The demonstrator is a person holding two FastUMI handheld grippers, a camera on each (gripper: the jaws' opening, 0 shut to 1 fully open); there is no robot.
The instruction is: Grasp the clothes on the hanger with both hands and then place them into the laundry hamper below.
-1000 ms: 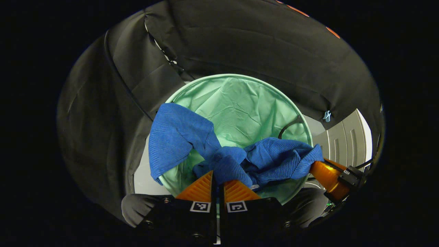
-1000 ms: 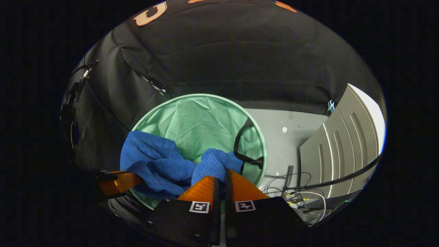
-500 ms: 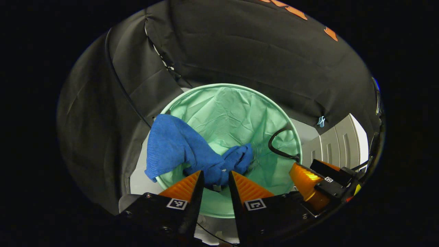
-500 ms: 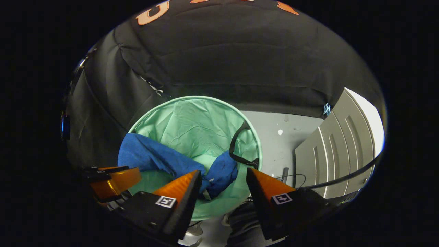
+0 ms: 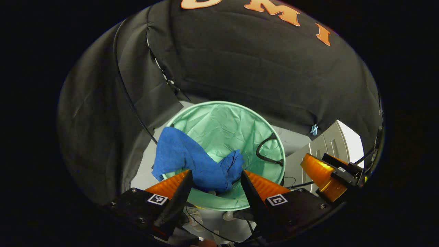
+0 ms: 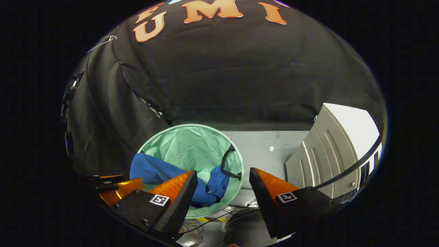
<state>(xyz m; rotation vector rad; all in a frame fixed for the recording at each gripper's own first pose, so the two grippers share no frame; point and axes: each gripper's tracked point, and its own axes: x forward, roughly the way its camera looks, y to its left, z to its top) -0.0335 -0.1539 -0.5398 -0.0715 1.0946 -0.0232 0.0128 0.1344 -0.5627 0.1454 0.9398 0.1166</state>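
The blue knitted garment (image 5: 192, 161) lies in the round mint-green hamper (image 5: 223, 123), one end draped over the hamper's left rim. In the right gripper view the garment (image 6: 154, 171) rests in the hamper (image 6: 185, 144) the same way. My left gripper (image 5: 215, 178) hangs above the hamper's near rim, open, with nothing between its orange fingers. My right gripper (image 6: 223, 176) is open wide and empty, higher above the hamper. The right gripper's orange finger (image 5: 322, 175) shows at the right of the left gripper view, and the left gripper's finger (image 6: 120, 188) at the lower left of the right gripper view.
A black strap handle (image 5: 265, 151) hangs inside the hamper's right rim. A grey-white panelled door (image 6: 325, 151) stands to the right. Cables (image 6: 236, 211) lie on the light floor by the hamper. Black cloth walls close in behind and to the left.
Both grippers opened and let go of the blue garment, which dropped into the hamper. Both grippers have since lifted up and away, so the hamper looks smaller.
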